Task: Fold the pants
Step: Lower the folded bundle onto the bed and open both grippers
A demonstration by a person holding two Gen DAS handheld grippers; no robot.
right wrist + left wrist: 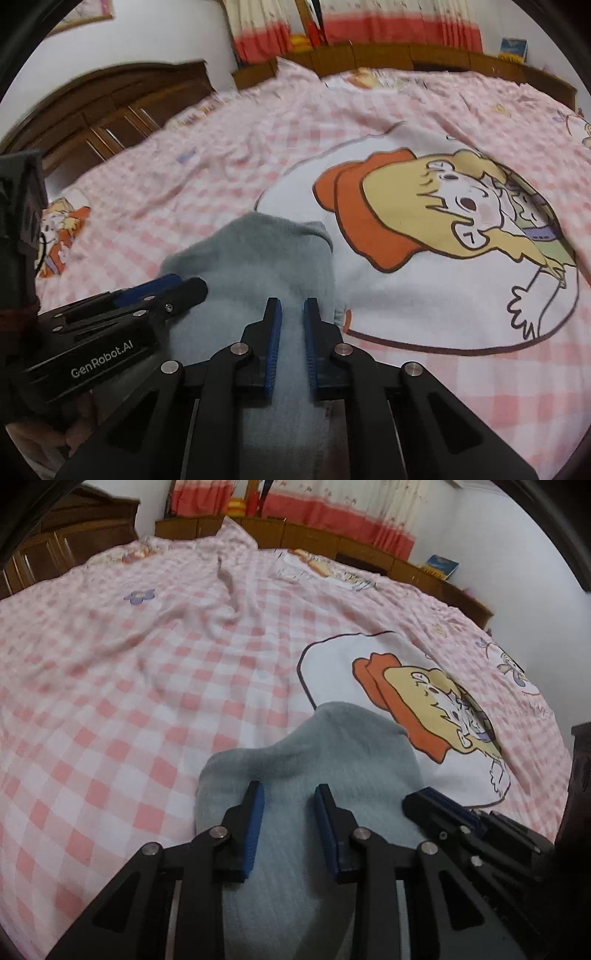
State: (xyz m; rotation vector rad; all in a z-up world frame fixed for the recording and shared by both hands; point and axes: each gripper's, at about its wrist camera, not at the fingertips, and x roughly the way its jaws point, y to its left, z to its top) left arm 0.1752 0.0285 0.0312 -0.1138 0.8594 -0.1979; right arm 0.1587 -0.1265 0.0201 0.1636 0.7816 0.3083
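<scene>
The grey-blue pants point(332, 746) lie bunched on a pink checked bedsheet point(129, 672), their far end resting on a cartoon print. My left gripper point(288, 794) is closed on a thick fold of the cloth, which runs between its blue pads back toward the camera. Just to its right is the right gripper point(436, 805). In the right wrist view the pants point(258, 251) pass between the narrow jaws of my right gripper point(292, 306), which is shut on them. The left gripper point(181, 286) sits close by on the left, over the same cloth.
The sheet point(461, 387) covers the whole bed and carries a large cartoon print point(443, 206). A wooden headboard point(122, 99) stands at the left, with a wooden ledge, red-and-white curtains point(332, 509) and a blue book point(441, 565) along the far side.
</scene>
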